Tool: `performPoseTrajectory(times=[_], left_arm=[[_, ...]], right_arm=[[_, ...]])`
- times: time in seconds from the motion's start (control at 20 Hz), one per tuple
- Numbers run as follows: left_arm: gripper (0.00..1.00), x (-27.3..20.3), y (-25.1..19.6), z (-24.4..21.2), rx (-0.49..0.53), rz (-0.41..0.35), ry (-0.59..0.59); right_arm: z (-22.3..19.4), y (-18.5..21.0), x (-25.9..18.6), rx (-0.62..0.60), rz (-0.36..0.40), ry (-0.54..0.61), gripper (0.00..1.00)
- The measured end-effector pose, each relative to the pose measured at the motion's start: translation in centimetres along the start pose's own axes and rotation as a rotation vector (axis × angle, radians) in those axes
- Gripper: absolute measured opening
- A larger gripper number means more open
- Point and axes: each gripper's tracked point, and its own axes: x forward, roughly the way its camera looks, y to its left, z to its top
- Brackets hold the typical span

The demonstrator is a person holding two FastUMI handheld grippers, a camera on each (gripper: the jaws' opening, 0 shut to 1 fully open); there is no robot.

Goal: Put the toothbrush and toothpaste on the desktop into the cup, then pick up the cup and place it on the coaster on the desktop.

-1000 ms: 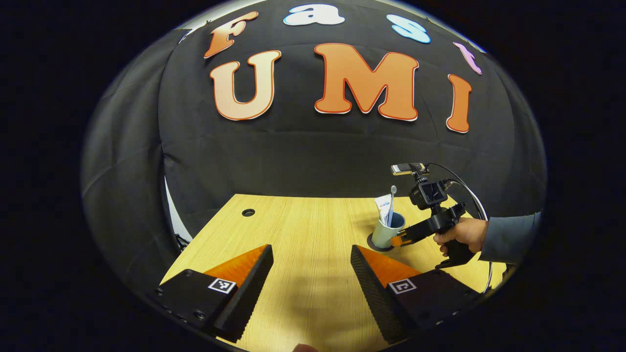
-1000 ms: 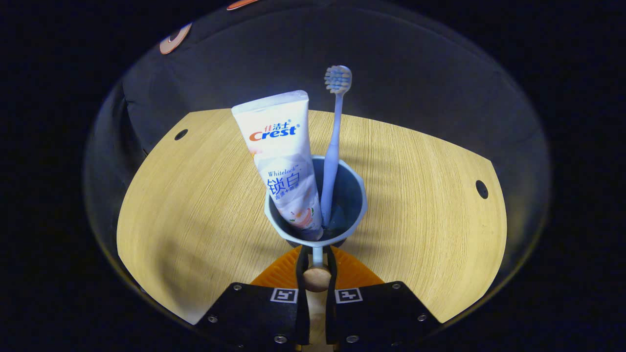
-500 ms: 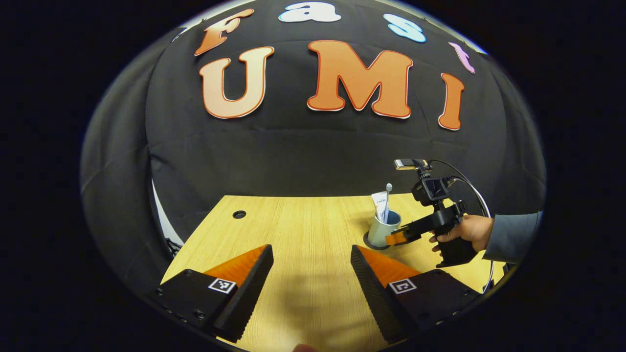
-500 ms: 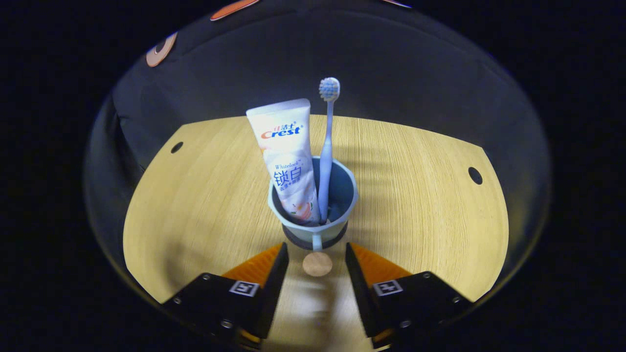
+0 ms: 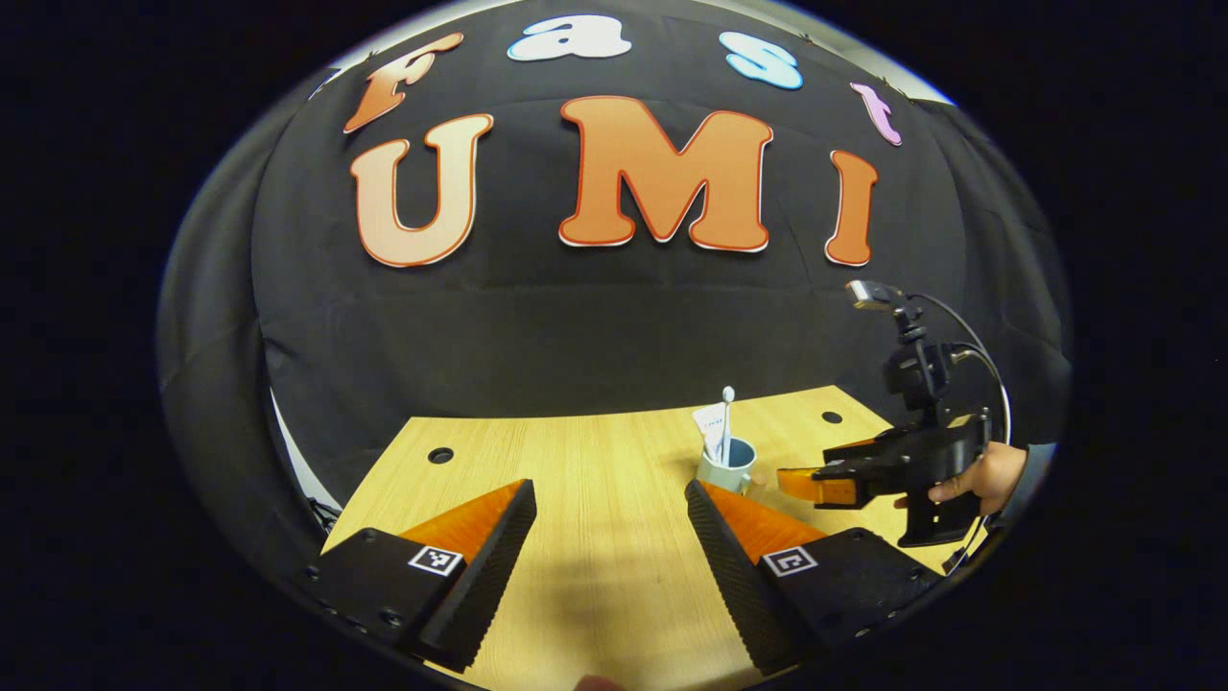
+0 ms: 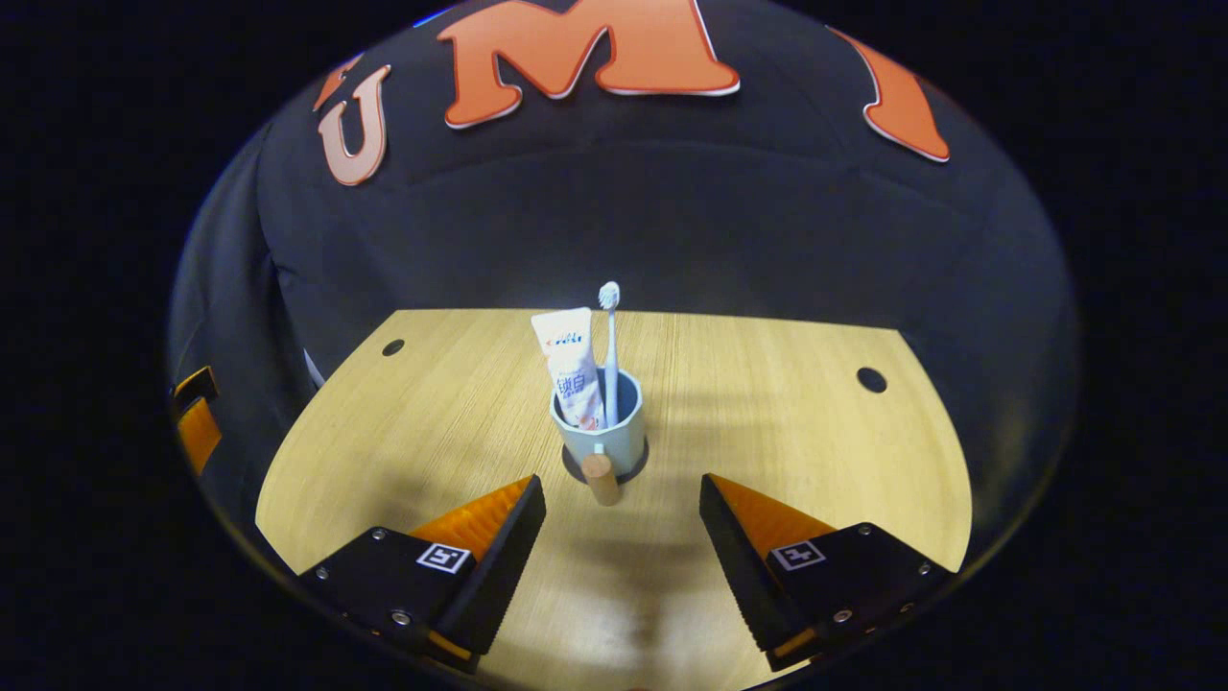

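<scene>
resting on coaster: cup

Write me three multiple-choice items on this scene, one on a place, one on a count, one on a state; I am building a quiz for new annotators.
1. Where does the cup stand?
A. on the coaster
B. on bare desk beside the coaster
C. held in the air

2. How many things stand in the cup?
A. one
B. two
C. three

3. How is the right tool?
A. shut on the cup's handle
B. shut on nothing
C. open, apart from the cup

Answers:
1 A, the dark coaster rings the cup's base.
2 B, the toothpaste and the toothbrush.
3 C, its fingers are spread wide, with desk between them and the cup.
</scene>
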Motion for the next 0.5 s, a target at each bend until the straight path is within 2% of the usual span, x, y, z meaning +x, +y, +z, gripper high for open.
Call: performPoseTrajectory(times=[0.25,0.3,0.5], left_arm=[[0.97,-2.5,-4.1,1.6,-0.02,0.05,-0.061],[0.97,-4.8,-4.8,2.4,-0.029,0.059,-0.08],[0.97,-7.5,-8.6,4.7,-0.048,0.077,-0.195]], right_arm=[[3.8,-3.7,-8.5,-0.008,0.001,-0.212,0.98],[4.6,-4.7,-10.0,-0.007,-0.016,-0.262,0.98],[6.0,-7.7,-16.6,-0.023,-0.045,-0.471,0.98]])
